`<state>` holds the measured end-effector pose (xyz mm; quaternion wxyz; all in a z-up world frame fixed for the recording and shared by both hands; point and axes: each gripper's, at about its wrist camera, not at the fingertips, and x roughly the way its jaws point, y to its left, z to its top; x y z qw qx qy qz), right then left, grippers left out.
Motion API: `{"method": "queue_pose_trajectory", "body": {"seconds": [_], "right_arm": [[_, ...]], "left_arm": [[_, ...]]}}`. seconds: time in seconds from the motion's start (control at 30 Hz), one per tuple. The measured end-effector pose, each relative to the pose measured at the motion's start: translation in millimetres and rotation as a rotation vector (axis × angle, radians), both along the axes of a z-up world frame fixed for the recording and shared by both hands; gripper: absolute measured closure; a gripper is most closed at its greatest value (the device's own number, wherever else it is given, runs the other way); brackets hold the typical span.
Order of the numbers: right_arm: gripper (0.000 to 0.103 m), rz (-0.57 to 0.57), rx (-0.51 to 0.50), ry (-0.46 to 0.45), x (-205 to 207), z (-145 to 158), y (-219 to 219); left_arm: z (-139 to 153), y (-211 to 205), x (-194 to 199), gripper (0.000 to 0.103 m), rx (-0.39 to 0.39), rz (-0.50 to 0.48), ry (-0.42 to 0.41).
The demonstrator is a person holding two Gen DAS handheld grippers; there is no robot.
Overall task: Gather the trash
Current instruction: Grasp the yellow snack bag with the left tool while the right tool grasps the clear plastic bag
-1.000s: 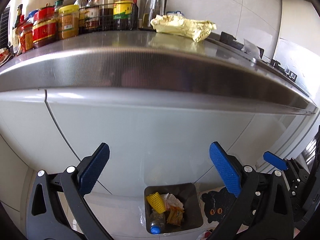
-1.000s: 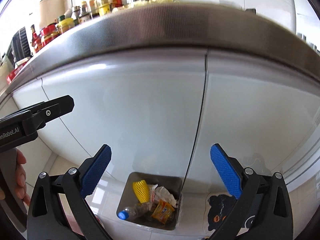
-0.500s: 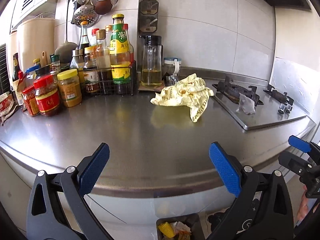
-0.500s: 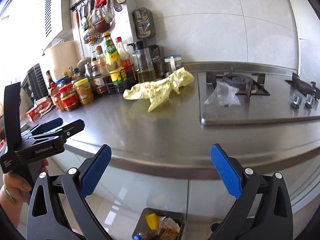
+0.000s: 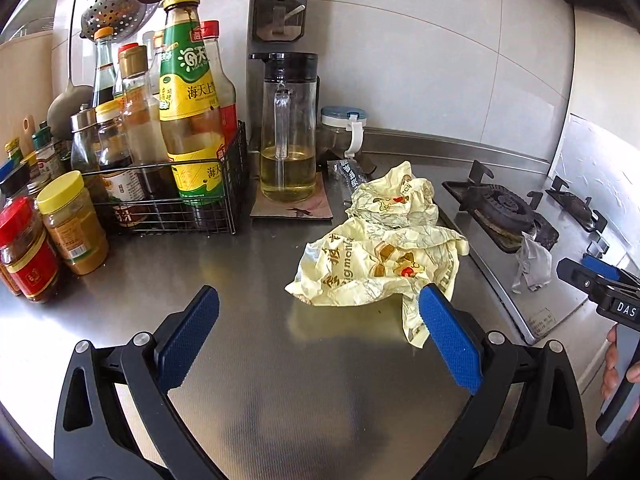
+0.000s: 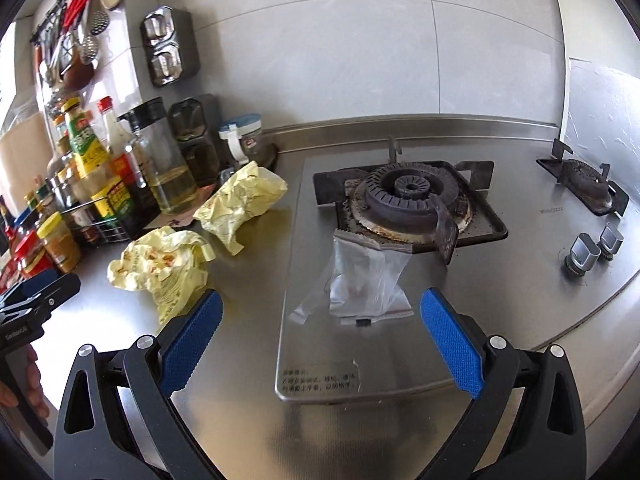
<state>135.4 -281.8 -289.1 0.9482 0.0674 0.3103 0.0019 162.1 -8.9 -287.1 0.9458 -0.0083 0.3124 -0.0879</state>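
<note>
The left gripper [image 5: 318, 334] and right gripper [image 6: 320, 336] are both spread apart and empty above the steel counter [image 5: 248, 360]. Crumpled yellow wrappers [image 5: 380, 256] lie just ahead of the left gripper, touching its right pad. A clear plastic bag [image 6: 366, 276] lies on the stove plate, against the burner [image 6: 408, 196]. Behind stand an oil jug [image 5: 288, 132] and a wire rack of bottles [image 5: 168, 196].
</note>
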Motion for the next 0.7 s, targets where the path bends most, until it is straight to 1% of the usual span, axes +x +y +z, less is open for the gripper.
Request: {"method": "queue_pose_trajectory", "body": {"seconds": [0.13,0.23,0.33,0.4,0.43,0.47,0.5,0.53,0.57,0.6,0.63,0.67,0.7], "right_arm": [[0.003,-0.030,0.004,0.033,25,-7,-6],[0.003,-0.038,0.011,0.039,36,-12,-9],[0.004,-0.034,0.026,0.064,47,-20,-10],[0.006,-0.034,0.038,0.085,52,-25,-11],[0.008,-0.028,0.047,0.091,55,-27,-11],[0.018,-0.021,0.054,0.094,56,-28,-11],[0.029,-0.015,0.057,0.105,58,-30,-11],[0.035,-0.010,0.059,0.116,59,-31,-10],[0.046,-0.009,0.053,0.124,60,-32,-9],[0.059,-0.007,0.043,0.129,61,-32,-7],[0.061,-0.003,0.036,0.133,61,-32,-6],[0.067,-0.003,0.031,0.137,61,-33,-6],[0.074,0.000,0.027,0.140,61,-33,-5]], "left_arm": [[-8,-3,33,0.008,-0.005,0.016,0.037],[-12,-4,47,0.008,-0.008,0.026,0.046],[-23,-7,62,0.008,-0.005,0.021,0.110],[-31,-8,68,0.008,-0.002,0.013,0.134],[-33,-9,69,0.008,-0.002,0.001,0.134],[-35,-10,69,0.009,-0.006,-0.010,0.131],[-36,-10,69,0.016,-0.011,-0.018,0.125],[-36,-11,69,0.024,-0.018,-0.029,0.123],[-37,-12,71,0.041,-0.024,-0.038,0.128],[-37,-13,71,0.055,-0.029,-0.045,0.135],[-37,-15,71,0.062,-0.027,-0.051,0.139],[-37,-17,71,0.078,-0.015,-0.060,0.143],[-37,-19,70,0.089,-0.002,-0.067,0.144]]}}
